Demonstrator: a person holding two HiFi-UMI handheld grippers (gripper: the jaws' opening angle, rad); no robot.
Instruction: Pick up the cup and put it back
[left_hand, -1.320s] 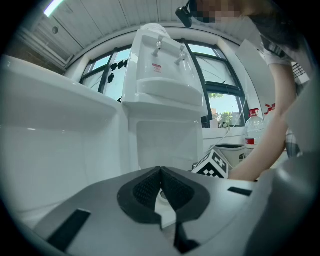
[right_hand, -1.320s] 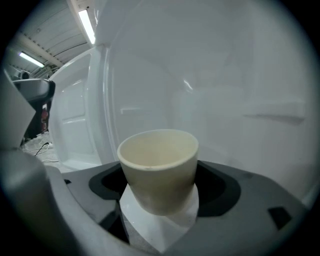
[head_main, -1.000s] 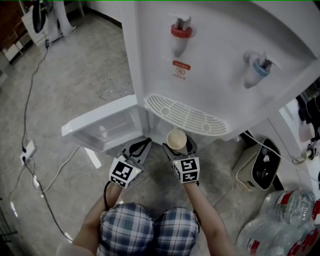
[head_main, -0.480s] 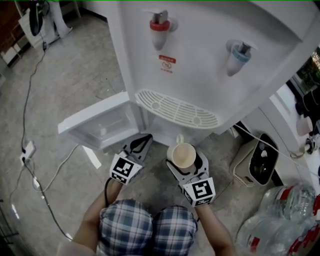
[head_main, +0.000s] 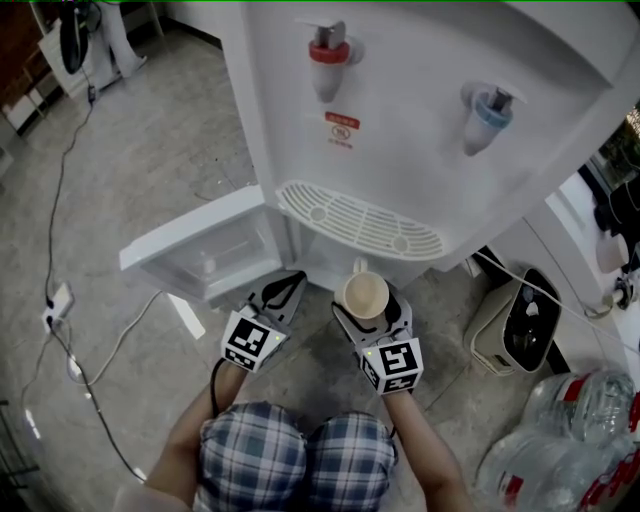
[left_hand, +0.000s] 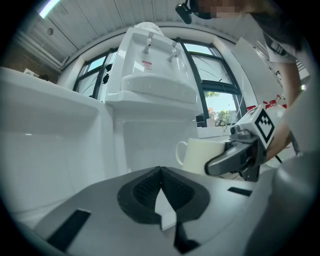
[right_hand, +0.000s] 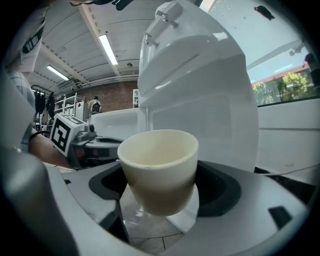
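A cream cup (head_main: 365, 295) with a handle on its far side stands upright between the jaws of my right gripper (head_main: 368, 304), which is shut on it just in front of the white water dispenser (head_main: 420, 130). In the right gripper view the cup (right_hand: 159, 167) fills the space between the jaws of the gripper (right_hand: 160, 187), clear of the floor. My left gripper (head_main: 290, 285) rests low to the cup's left, its jaws shut together with nothing held (left_hand: 160, 172). From the left gripper view the cup (left_hand: 202, 154) shows to the right, in the right gripper (left_hand: 240, 156).
The dispenser's lower door (head_main: 200, 250) hangs open to the left, under the slotted drip tray (head_main: 360, 222). Red tap (head_main: 328, 55) and blue tap (head_main: 487, 108) are above. Large water bottles (head_main: 565, 440) and a small appliance (head_main: 520, 335) stand at right. Cables (head_main: 60, 300) run over the floor at left.
The right gripper drew the cup back from the dispenser's base, then brought it a little forward again. The left gripper has stayed in place, shut.
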